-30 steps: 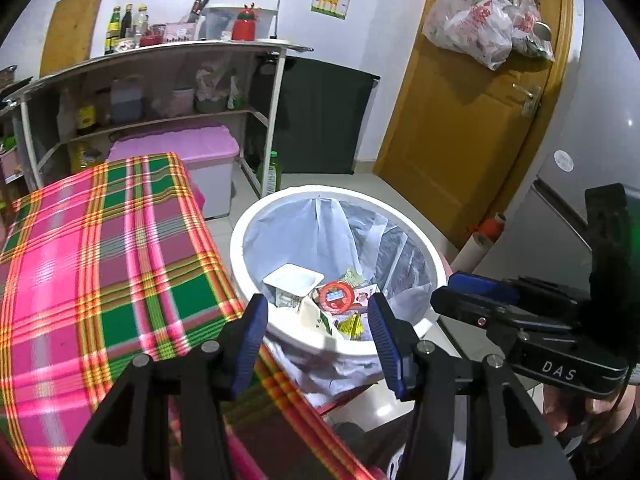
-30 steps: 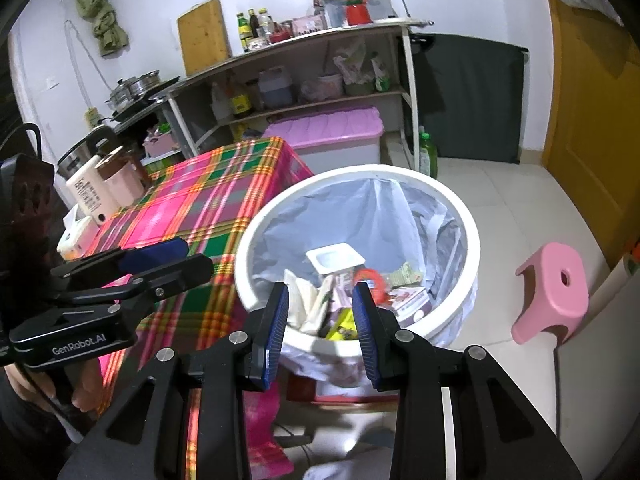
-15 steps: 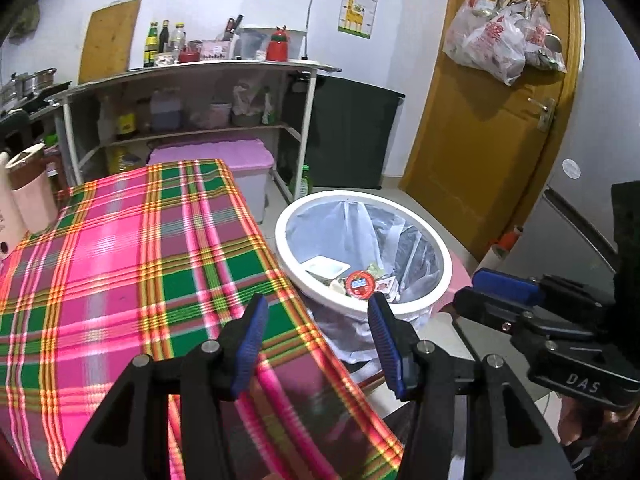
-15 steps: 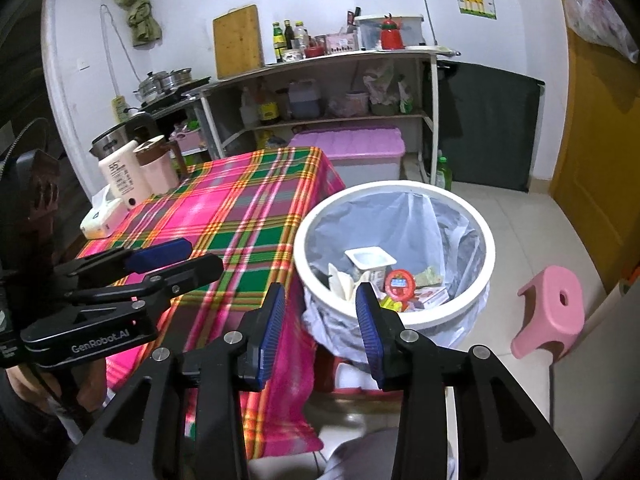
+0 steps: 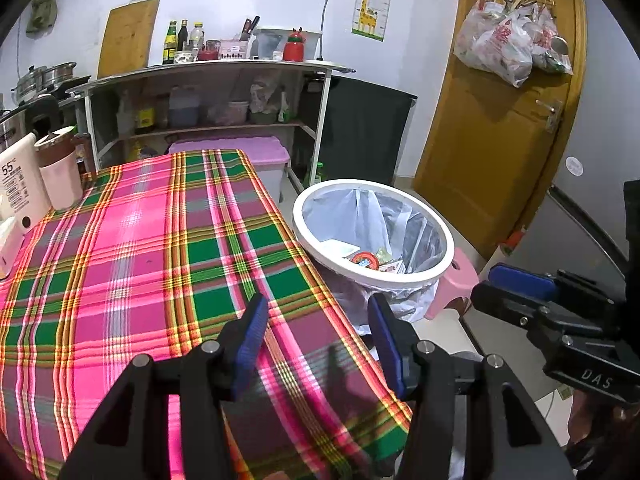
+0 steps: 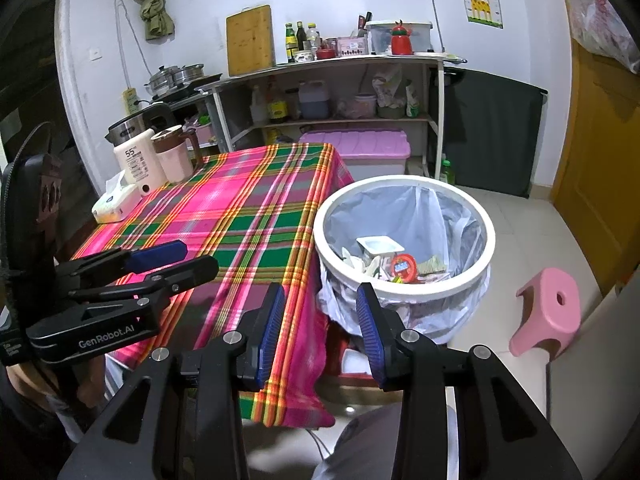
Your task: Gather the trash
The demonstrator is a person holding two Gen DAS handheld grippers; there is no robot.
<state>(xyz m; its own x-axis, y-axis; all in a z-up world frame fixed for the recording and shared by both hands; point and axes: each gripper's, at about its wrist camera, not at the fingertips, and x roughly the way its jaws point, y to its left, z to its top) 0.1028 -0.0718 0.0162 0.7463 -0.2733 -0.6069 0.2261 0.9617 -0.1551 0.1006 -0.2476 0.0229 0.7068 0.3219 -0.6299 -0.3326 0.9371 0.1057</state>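
A white round trash bin (image 6: 400,287) with a clear liner stands on the floor by the table's right edge. Inside lie a white cup (image 6: 378,246), a red round lid (image 6: 402,266) and several wrappers. In the left wrist view the bin (image 5: 400,280) is right of centre. My left gripper (image 5: 318,320) is open over the plaid tablecloth (image 5: 140,264), nothing between its fingers. My right gripper (image 6: 320,308) is open and holds nothing, above the cloth's hanging corner, short of the bin. Each gripper shows in the other's view: the right gripper (image 5: 516,284), the left gripper (image 6: 180,260).
A tissue pack (image 6: 116,202), a white bottle (image 6: 138,162) and a pink cup (image 6: 174,158) stand at the table's far left. A pink stool (image 6: 548,308) sits right of the bin. A pink-lidded box (image 6: 356,152) and shelves lie behind; a wooden door (image 5: 492,128) is at right.
Both grippers have drawn back from over the bin, which now looks smaller and farther. More of the plaid table is in view. The right jaws stand slightly wider than a second ago.
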